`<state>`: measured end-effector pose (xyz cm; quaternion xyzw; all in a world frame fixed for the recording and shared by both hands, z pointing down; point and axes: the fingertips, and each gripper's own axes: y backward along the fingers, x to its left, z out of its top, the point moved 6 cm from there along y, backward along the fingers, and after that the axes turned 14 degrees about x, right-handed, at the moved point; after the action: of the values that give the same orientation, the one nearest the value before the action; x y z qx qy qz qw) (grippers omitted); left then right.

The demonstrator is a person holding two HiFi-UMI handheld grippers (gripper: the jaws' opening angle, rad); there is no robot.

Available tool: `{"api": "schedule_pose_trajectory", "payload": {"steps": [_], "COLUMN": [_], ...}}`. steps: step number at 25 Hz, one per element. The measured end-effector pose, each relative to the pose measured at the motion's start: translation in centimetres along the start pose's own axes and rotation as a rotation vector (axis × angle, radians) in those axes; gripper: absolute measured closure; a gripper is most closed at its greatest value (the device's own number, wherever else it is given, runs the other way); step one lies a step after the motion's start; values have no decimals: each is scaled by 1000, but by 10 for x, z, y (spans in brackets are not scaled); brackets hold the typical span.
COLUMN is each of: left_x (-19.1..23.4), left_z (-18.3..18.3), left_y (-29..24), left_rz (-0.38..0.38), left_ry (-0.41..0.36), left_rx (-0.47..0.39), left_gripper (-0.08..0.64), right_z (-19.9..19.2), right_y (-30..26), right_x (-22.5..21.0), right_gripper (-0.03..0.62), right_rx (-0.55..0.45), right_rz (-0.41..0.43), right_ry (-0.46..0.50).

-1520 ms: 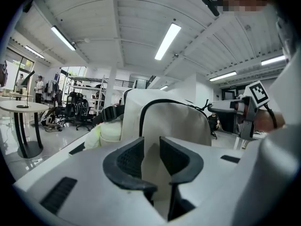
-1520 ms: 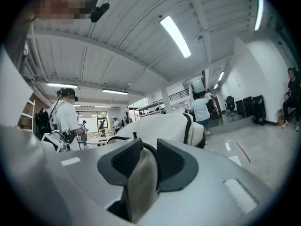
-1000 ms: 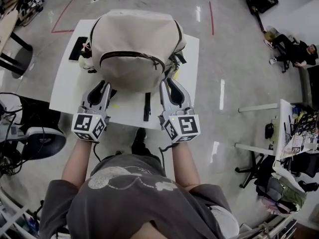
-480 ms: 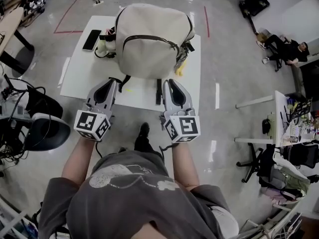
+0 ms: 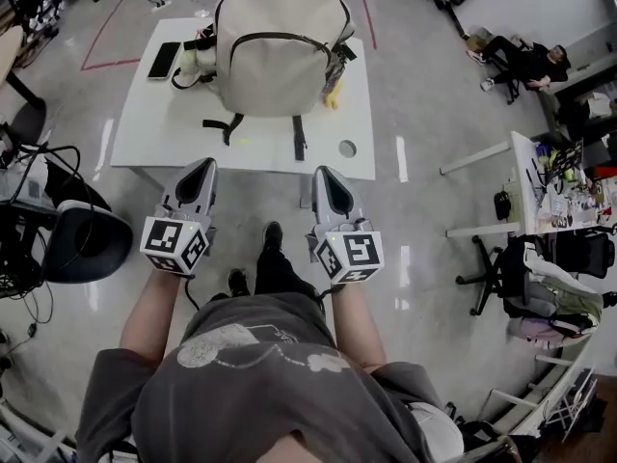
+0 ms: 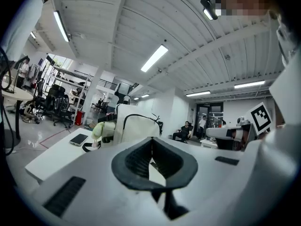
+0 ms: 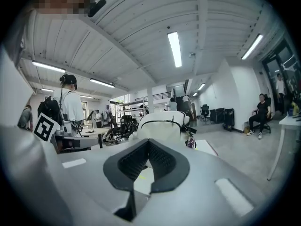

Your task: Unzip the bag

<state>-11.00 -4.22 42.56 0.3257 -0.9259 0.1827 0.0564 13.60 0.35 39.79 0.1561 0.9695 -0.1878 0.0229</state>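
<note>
- Your left gripper (image 5: 201,169) is clenched, its jaws pressed together with nothing between them. It hangs by the near edge of the table (image 5: 145,138).
- Your right gripper (image 5: 324,175) is clenched and empty too, level with the left one.
- The bag (image 5: 275,51) stands at your 12 o'clock on the table's far half, well apart from both grippers. Its dark zip (image 5: 280,35) arcs across the side facing you.
- A phone (image 5: 161,60) lies at the bag's 9 o'clock.
</note>
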Motion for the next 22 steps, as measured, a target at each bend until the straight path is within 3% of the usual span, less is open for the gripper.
{"api": "schedule_pose_trajectory", "payload": {"steps": [11, 22], "left_x": [-28, -105], "left_z": [-13, -26], "left_y": [19, 33], "left_rz": [-18, 1], "left_ry": [3, 1], "left_rx": [6, 8], "left_gripper": [554, 554], "right_z": [-11, -34], "right_y": [34, 102], "right_x": [-4, -33], "right_gripper": [592, 594], "right_rx": [-22, -20], "right_rz": [-38, -28], "right_ry": [-66, -50]}}
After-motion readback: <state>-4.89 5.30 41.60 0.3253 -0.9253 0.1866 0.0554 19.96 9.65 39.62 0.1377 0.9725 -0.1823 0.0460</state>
